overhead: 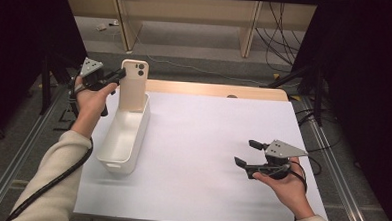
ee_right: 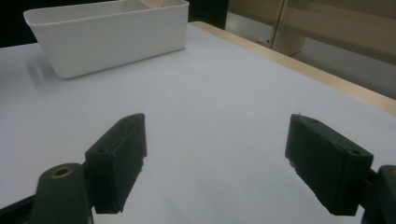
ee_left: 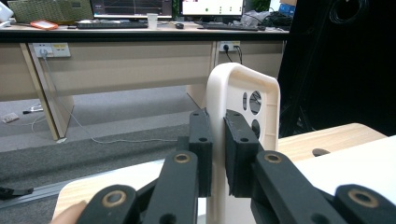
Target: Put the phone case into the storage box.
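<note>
1. Left gripper (overhead: 119, 76): held in the person's left hand (overhead: 91, 100) beyond the table's far left corner. Its jaws are clamped on the long edge of a cream phone case (overhead: 134, 85).
2. Phone case, high view: it stands upright with its camera cut-outs at the top. Its lower end dips into the far end of the white bin (overhead: 113, 152); whether it touches the bin's floor cannot be told.
3. Phone case (ee_left: 243, 93), left gripper view: the two black pads (ee_left: 201, 140) press on the case's side wall from either side, and the case rises straight up between them. The left gripper (ee_left: 218, 140) points level, toward a desk and grey floor beyond the table.
4. White bin: an oblong open tub lying along the left edge of the white sheet (overhead: 207, 146) that covers the table, its long side running from near to far.
5. Right gripper (overhead: 248, 153): held in the person's right hand (overhead: 285, 187) over the near right part of the sheet, well apart from the bin. Its jaws stand wide apart with nothing between them.
6. Right gripper (ee_right: 215, 163), right gripper view: its pads (ee_right: 122, 161) frame bare white sheet; the bin (ee_right: 112, 39) lies farther off at upper left, and the table's wooden edge (ee_right: 299, 63) runs along the right.
</note>
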`<control>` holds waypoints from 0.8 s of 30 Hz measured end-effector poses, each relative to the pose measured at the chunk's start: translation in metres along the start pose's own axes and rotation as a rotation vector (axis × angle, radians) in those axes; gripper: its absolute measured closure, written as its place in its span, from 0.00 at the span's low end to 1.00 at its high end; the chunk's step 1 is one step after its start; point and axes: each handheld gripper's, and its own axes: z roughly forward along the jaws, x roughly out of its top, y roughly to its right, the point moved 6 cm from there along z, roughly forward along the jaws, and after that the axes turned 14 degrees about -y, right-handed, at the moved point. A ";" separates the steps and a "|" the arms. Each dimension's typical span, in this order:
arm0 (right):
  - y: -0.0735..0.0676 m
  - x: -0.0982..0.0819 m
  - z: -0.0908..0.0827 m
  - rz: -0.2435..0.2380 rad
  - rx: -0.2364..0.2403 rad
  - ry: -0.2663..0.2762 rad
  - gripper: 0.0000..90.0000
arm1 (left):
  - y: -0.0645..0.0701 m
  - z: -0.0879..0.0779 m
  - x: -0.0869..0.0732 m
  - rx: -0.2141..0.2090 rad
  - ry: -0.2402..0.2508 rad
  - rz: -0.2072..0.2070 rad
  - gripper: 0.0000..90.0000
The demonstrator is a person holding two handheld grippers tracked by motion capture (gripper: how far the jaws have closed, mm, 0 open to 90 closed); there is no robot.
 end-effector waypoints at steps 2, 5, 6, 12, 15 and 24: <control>0.000 0.000 0.000 0.001 0.001 0.000 0.24 | -0.001 0.001 -0.001 -0.001 -0.002 0.000 0.91; 0.000 0.000 0.000 0.001 0.001 0.000 0.24 | -0.001 0.002 -0.001 -0.003 -0.004 0.003 0.91; 0.000 0.000 0.000 0.001 0.001 -0.001 0.24 | -0.001 0.002 -0.002 -0.003 -0.005 0.004 0.91; 0.000 0.000 0.000 0.001 0.002 -0.002 0.24 | -0.002 0.004 -0.002 0.000 -0.006 0.001 0.91; 0.000 -0.001 0.000 -0.001 0.001 -0.003 0.24 | -0.003 0.005 -0.002 0.000 -0.005 -0.001 0.91; 0.000 -0.001 0.001 0.001 0.003 -0.004 0.24 | -0.006 0.008 -0.004 0.003 -0.013 -0.006 0.91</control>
